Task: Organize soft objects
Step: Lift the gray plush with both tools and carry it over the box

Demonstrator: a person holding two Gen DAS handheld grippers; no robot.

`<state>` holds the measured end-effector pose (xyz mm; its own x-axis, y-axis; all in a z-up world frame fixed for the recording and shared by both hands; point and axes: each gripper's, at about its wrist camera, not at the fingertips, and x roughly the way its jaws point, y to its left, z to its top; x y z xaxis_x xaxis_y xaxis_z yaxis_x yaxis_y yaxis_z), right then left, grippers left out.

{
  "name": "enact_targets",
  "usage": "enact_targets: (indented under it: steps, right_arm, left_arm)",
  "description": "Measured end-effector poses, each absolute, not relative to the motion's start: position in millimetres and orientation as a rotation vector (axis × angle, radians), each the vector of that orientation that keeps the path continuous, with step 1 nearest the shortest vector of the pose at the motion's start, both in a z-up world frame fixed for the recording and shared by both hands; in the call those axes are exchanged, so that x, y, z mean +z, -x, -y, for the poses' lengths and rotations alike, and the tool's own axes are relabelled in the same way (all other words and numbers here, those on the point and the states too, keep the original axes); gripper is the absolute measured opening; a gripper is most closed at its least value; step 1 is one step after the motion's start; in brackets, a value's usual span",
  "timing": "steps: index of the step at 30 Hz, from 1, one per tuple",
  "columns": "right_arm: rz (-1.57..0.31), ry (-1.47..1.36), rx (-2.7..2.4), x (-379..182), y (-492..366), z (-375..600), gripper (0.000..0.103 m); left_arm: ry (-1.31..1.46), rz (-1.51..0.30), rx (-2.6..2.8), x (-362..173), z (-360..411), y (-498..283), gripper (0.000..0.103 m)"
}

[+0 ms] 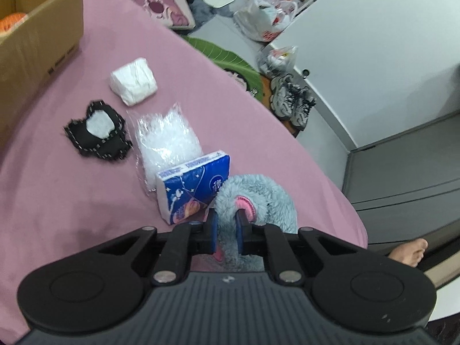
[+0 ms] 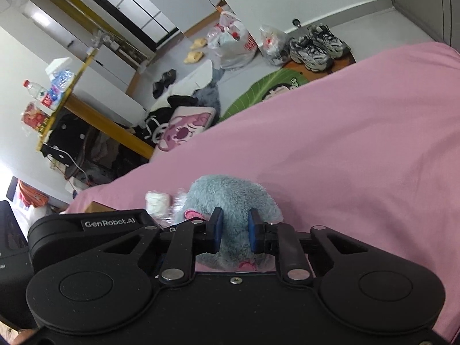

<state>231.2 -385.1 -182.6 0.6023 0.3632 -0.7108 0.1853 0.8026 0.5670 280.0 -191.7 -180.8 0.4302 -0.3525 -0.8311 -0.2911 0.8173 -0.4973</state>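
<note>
While both hand-held grippers clamp one grey-blue plush toy (image 1: 258,198), the left hand-held gripper (image 1: 226,231) pinches fur beside its pink patch and the right hand-held gripper (image 2: 235,231) squeezes its body. Four more soft things lie on the pink bed (image 1: 72,195): one tissue pack (image 1: 192,189) touching the toy at 10 o'clock, one clear bag (image 1: 166,141), one black patch (image 1: 97,129), one white bundle (image 1: 133,81). One cardboard box (image 1: 37,37) is cut off at 11 o'clock, its orange contents unclear.
</note>
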Motion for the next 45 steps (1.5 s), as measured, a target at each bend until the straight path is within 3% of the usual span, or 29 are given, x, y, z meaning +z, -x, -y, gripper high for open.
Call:
enact_targets:
  steps: [45]
  right_arm:
    - [-0.738,-0.651,0.377,-96.9,-194.9,188.6,0.018]
  left_arm:
    - [0.595,-0.894,-0.014,-57.4,-32.3,-201.7,0.011]
